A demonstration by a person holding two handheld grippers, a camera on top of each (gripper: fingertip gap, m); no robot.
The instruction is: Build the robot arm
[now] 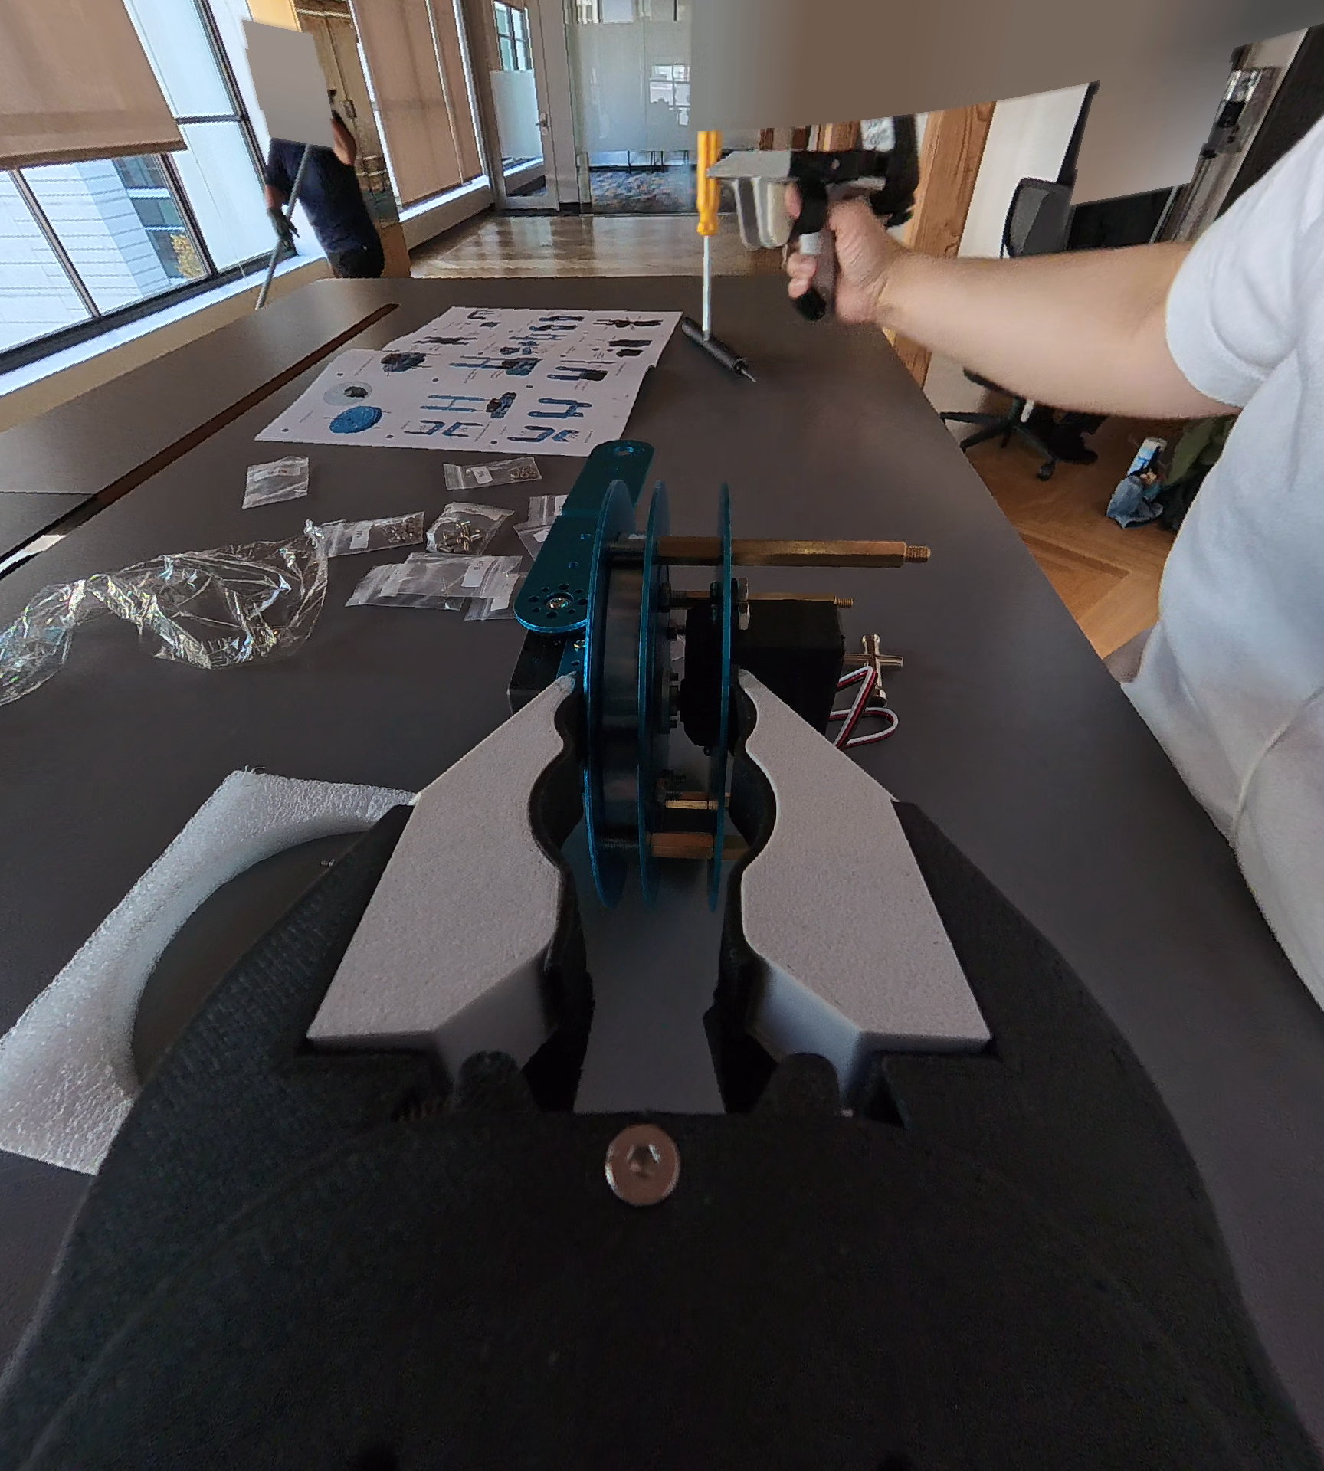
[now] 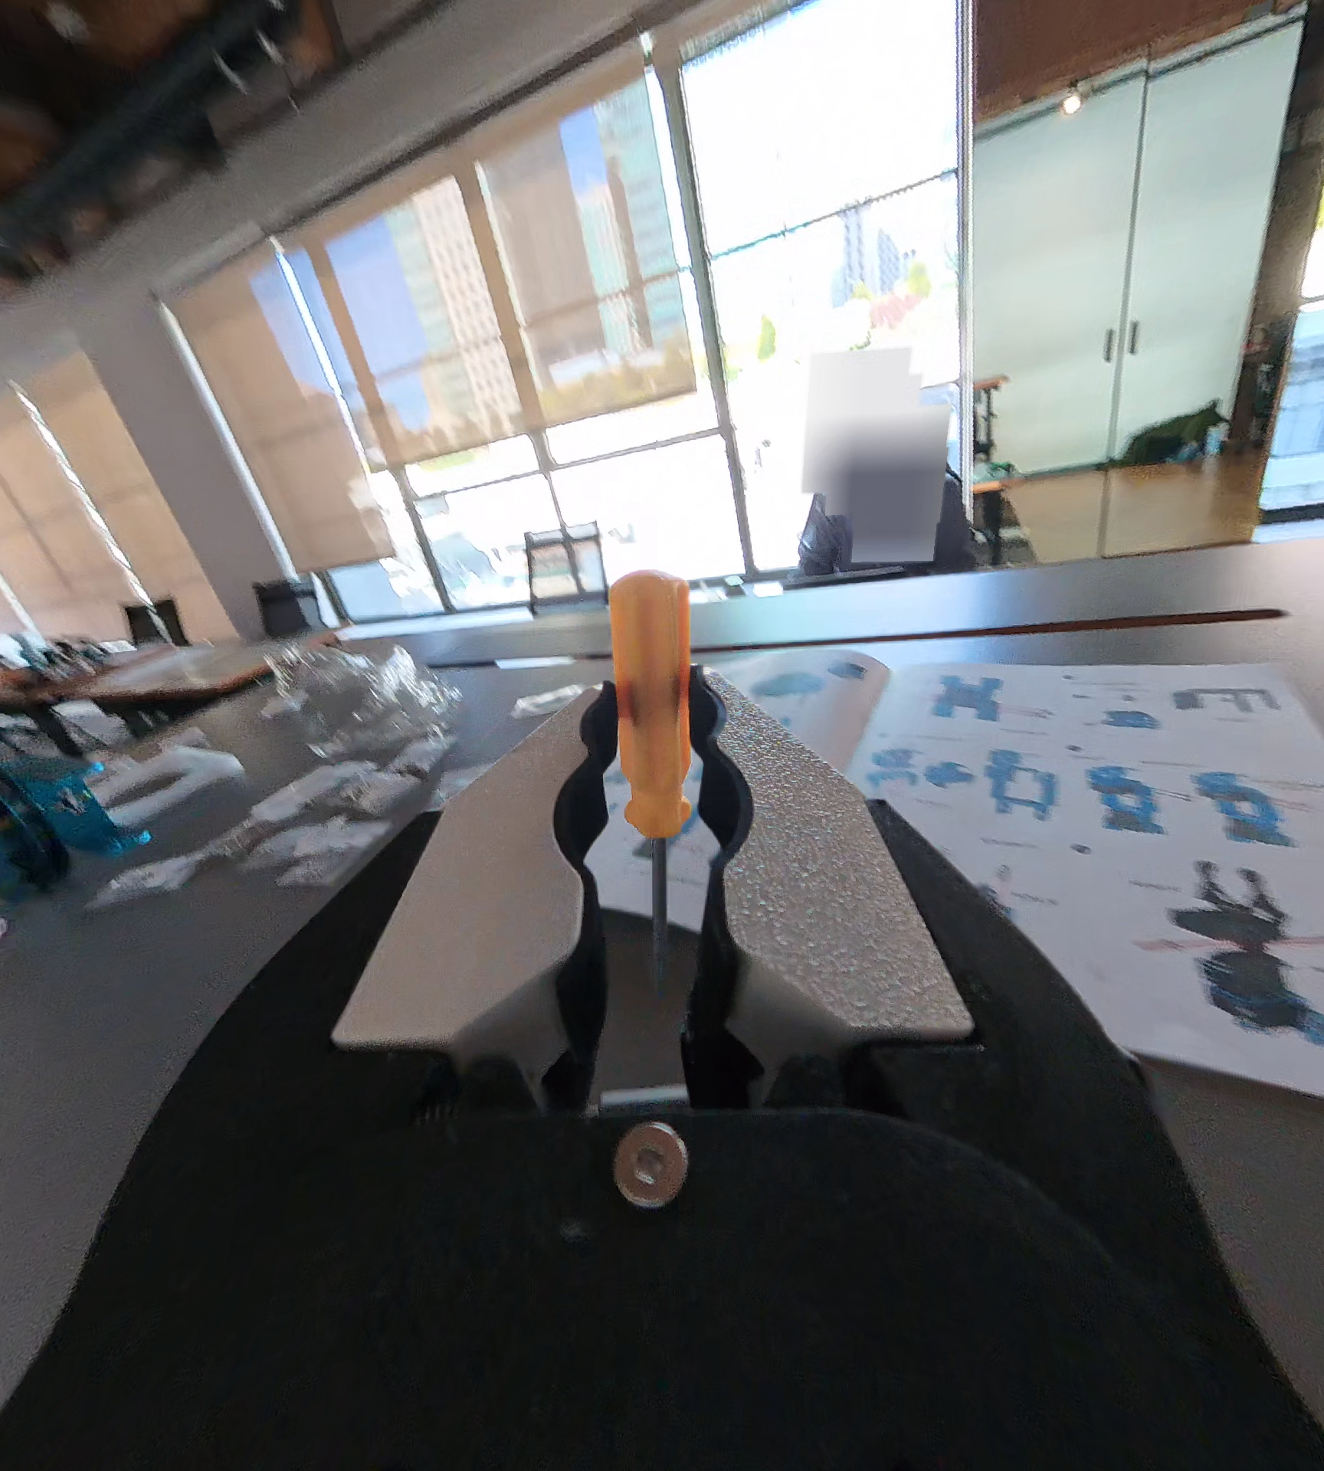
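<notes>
Left claw [image 1: 655, 716] is pinching the blue disc assembly [image 1: 647, 676] low on the worktop [image 1: 921, 836], brass standoffs lying sideways, while right claw [image 2: 647, 716] is clamping an upright yellow screwdriver [image 2: 649, 700], well apart beyond it.

Matt table [image 1: 842, 446], glossy metal discs [image 1: 611, 700]

Both hand-held grippers [image 1: 655, 700] [image 2: 651, 716] apparently clamped

upright orange-handled screwdriver [image 2: 651, 716], clamped blue disc assembly [image 1: 647, 692]
</notes>
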